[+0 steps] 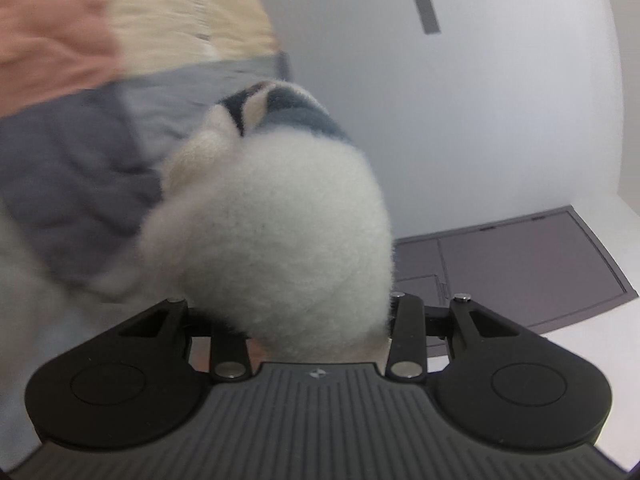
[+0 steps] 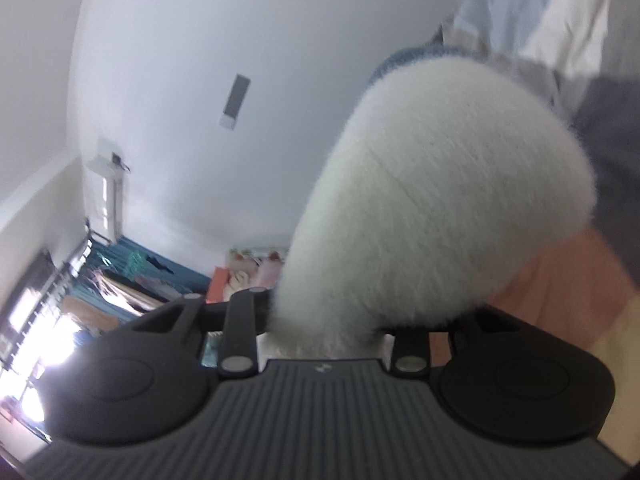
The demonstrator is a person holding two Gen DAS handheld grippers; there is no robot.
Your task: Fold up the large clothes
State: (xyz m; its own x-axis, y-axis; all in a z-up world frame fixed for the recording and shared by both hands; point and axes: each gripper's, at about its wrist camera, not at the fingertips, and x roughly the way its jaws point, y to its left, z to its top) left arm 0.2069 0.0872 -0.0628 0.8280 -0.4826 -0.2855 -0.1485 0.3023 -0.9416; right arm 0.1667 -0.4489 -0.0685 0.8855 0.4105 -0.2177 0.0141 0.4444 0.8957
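While both tools are tilting up toward the ceiling, the left gripper (image 1: 316,320) is pinching a bunched wad of the fluffy sweater (image 1: 276,232), its fingers buried so deep in the pile that only the black linkage is showing. The right gripper (image 2: 324,328) is doing the same with another part of the sweater (image 2: 432,200), closed tight on a thick fold of it. The garment is hanging in the air between them, off the patchwork bedspread (image 1: 72,128) lying beyond it.

Mostly it is looking cream-white and hairy, like mohair knit, with dark blue-grey stripes (image 1: 296,112) showing farther from the left gripper. It is likely handling light and very soft, stretching and sagging under its own weight, with loose fibres that could slip. I'd judge the firmer edges, shoulders or hem, to be the better places to grip than the middle of the body. Past the right gripper, a white ceiling (image 2: 200,80) and an air conditioner (image 2: 108,196) are showing.
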